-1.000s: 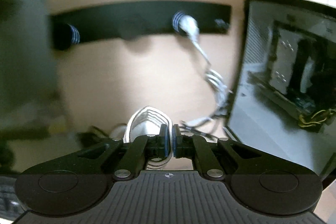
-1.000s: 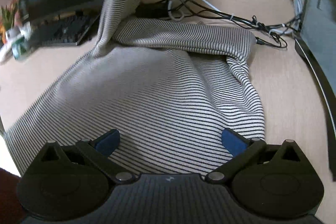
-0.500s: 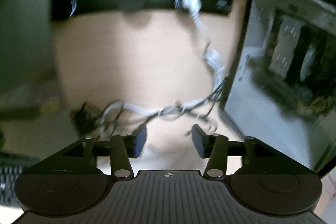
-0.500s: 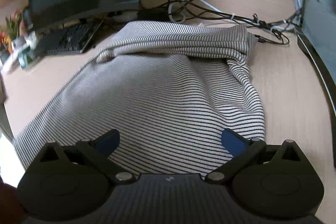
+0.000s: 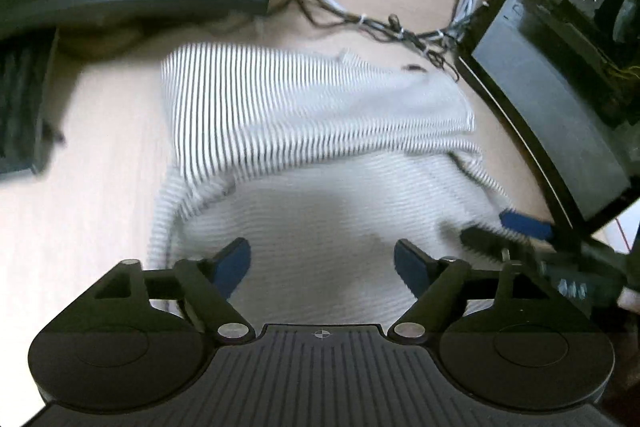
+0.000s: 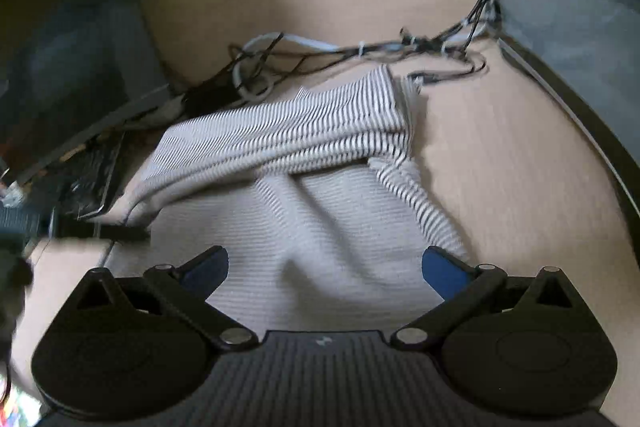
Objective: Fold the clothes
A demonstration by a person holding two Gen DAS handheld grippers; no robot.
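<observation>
The striped garment (image 5: pixel 320 123) lies on the tabletop (image 6: pixel 500 155), far edge folded over; left hand-held gripper (image 5: pixel 322 263) opening, nothing between its jaws; right hand-held gripper (image 6: pixel 324 267) wide, empty.

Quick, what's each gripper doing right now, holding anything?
Left gripper: jaws opening, empty, above the striped garment.
Right gripper: open, empty, over the same garment.

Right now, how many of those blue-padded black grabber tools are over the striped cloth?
2. The left gripper hangs over the cloth's near part, jaws opening, nothing between; the right gripper is beside it, open.
</observation>
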